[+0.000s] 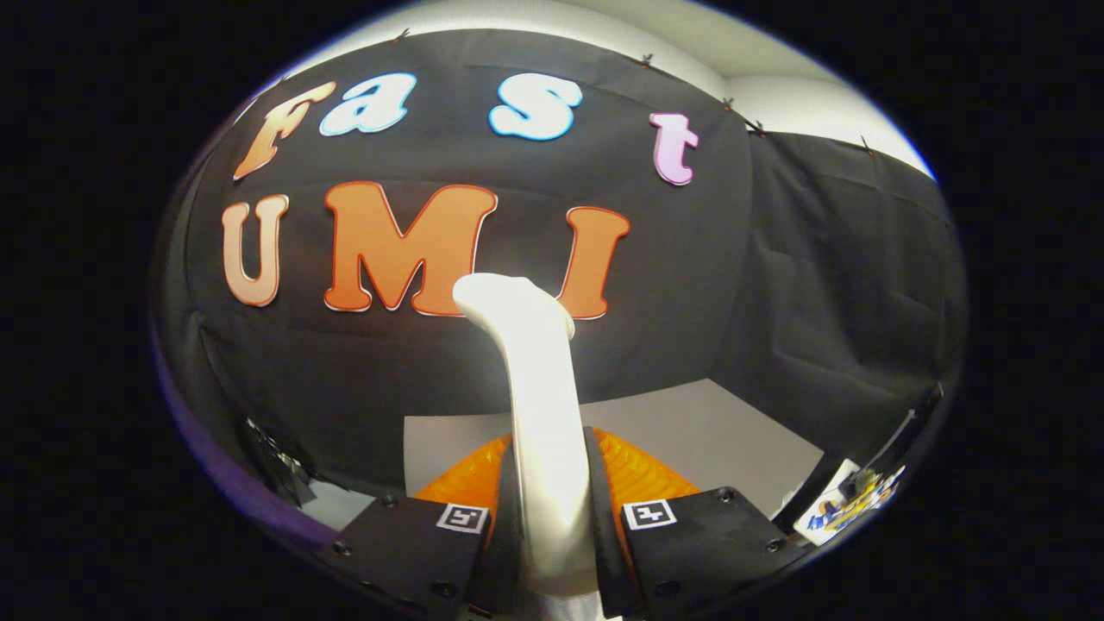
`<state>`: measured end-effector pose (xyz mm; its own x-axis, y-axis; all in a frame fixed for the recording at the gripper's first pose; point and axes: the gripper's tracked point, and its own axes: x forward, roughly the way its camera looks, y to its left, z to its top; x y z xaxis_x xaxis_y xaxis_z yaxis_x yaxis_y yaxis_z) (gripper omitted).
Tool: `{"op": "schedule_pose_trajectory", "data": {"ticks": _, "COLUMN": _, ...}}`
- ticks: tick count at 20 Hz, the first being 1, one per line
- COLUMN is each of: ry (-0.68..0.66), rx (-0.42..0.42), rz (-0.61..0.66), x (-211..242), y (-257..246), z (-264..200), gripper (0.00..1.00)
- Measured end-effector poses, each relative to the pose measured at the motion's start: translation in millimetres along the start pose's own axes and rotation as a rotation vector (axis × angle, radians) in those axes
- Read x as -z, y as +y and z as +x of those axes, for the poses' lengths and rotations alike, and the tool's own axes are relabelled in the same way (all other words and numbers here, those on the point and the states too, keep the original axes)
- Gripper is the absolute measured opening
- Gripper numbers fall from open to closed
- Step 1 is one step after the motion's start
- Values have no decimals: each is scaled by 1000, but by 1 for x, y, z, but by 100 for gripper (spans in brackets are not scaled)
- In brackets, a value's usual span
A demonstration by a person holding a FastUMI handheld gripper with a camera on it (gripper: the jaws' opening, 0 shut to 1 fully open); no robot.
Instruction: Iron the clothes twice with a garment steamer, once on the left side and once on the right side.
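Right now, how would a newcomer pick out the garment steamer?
Start at the black cloth wall, then drop to the gripper. Clamped between its fingers stands the glossy white plastic garment steamer, upright with a bent top, unlike the ribbed orange piece behind.

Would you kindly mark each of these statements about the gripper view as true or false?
1. The gripper is shut on the white steamer handle. True.
2. The handle lies flat on the table. False: it stands up between the fingers, curving at its top.
3. An orange ribbed part sits behind the fingers at the handle's base. True.
4. The wall behind the handle is white cloth. False: it is black cloth.
5. A grey surface lies beyond the fingers. True.
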<state>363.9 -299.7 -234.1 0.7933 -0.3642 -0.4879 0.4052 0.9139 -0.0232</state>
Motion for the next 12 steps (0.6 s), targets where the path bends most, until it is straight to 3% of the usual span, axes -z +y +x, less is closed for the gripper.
{"op": "schedule_pose_trajectory", "data": {"ticks": 6, "ry": -122, "rx": 56, "rz": -29, "x": -13, "y": -20, "z": -81, "gripper": 43}}
{"op": "schedule_pose_trajectory", "data": {"ticks": 12, "ry": -332, "rx": 78, "rz": 12, "x": -40, "y": -35, "z": -209, "gripper": 43}}
